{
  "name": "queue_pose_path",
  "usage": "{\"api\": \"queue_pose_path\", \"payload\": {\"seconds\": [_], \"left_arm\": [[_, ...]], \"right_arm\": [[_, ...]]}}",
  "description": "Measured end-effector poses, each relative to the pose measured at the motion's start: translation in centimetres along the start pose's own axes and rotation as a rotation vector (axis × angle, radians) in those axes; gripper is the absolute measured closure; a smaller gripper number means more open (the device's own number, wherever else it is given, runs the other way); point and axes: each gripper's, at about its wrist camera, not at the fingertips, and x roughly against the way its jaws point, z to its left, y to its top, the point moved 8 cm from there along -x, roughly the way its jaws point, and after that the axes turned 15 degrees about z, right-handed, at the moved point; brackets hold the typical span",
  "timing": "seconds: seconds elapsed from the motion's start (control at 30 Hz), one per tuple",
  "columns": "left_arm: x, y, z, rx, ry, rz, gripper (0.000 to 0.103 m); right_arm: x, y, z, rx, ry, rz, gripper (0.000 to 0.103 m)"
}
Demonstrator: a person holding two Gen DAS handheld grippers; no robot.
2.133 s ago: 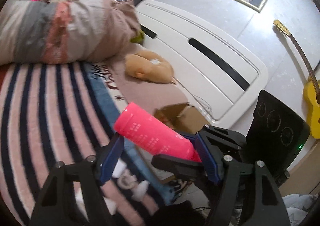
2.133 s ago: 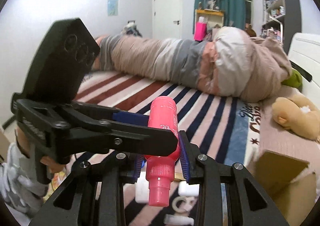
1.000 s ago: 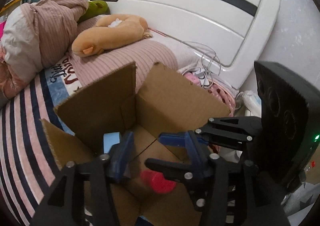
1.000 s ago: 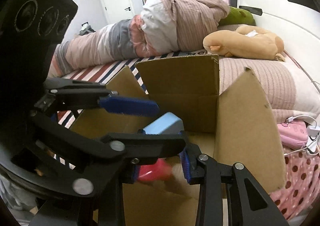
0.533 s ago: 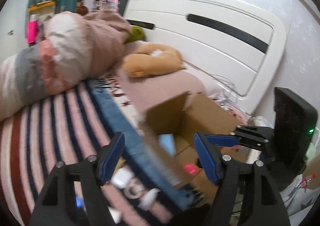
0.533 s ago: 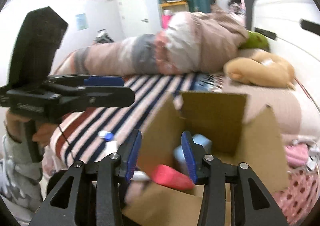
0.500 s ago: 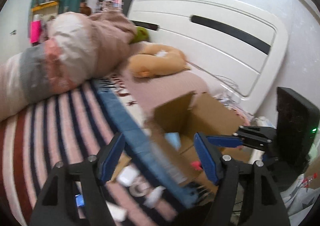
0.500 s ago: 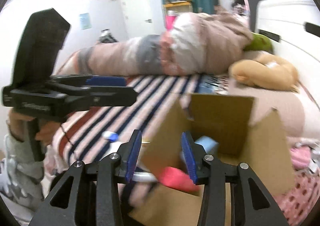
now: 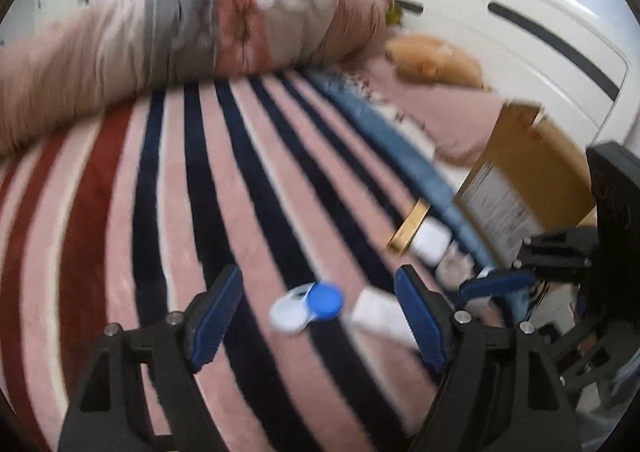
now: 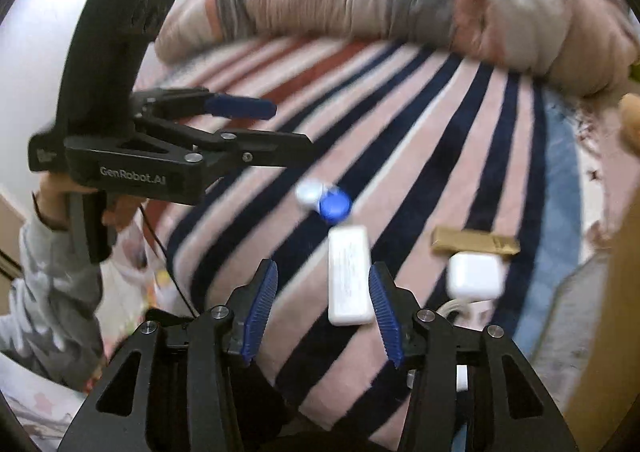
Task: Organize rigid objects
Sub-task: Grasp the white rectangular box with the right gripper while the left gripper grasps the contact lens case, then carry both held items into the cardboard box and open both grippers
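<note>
Pink, navy and maroon striped blanket (image 10: 420, 139), bearing loose items. Blue-and-white lens case (image 9: 307, 306) at 12 o'clock of the left gripper (image 9: 320, 316), whose jaws, just widening, stand wide and empty. White flat box (image 10: 349, 275) between the right gripper's (image 10: 322, 312) narrower, just-opening jaws, pads apart from it. White charger (image 10: 475, 275) and gold box (image 10: 474, 243) at 2 o'clock. Cardboard box (image 9: 536, 167) at 3 o'clock in left view.

"GenRobot.AI" in pale letters on side of left claw (image 10: 256, 131) body; other print unreadable.
</note>
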Motion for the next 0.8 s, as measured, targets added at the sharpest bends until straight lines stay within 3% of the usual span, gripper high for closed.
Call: {"api": "queue_pose_path", "payload": {"seconds": [0.17,0.3,0.37,0.63,0.7,0.77,0.8], "left_arm": [[-4.7,-0.9,0.6,-0.056,-0.062,0.068,0.029],[-6.7,-0.5,0.0,-0.097,-0.068,0.098,0.042],[-7.6,-0.9,-0.2,-0.120,-0.041,0.130,0.048],[-6.5,-2.7,-1.3,-0.135,-0.041,0.160,0.050],[-7.1,-2.3,-1.2,-0.123,-0.010,0.141,0.059],[-7.7,-1.9,-0.9,-0.118,0.029,0.131,0.075],[-7.8,-1.7,-0.8,-0.114,0.034,0.128,0.075]], "right_arm": [[-4.2,0.6,-1.5,-0.007,0.002,0.143,0.058],[-5.2,1.3,-2.8,0.008,-0.075,0.165,0.058],[-5.8,1.4,-2.8,0.013,-0.059,0.184,0.058],[-6.2,1.4,-3.3,0.016,-0.045,0.196,0.058],[-6.4,1.5,-3.1,0.028,-0.041,0.199,0.058],[-6.9,1.7,-2.6,0.030,-0.037,0.214,0.058],[-7.1,1.7,-2.6,0.035,-0.043,0.223,0.060]]}}
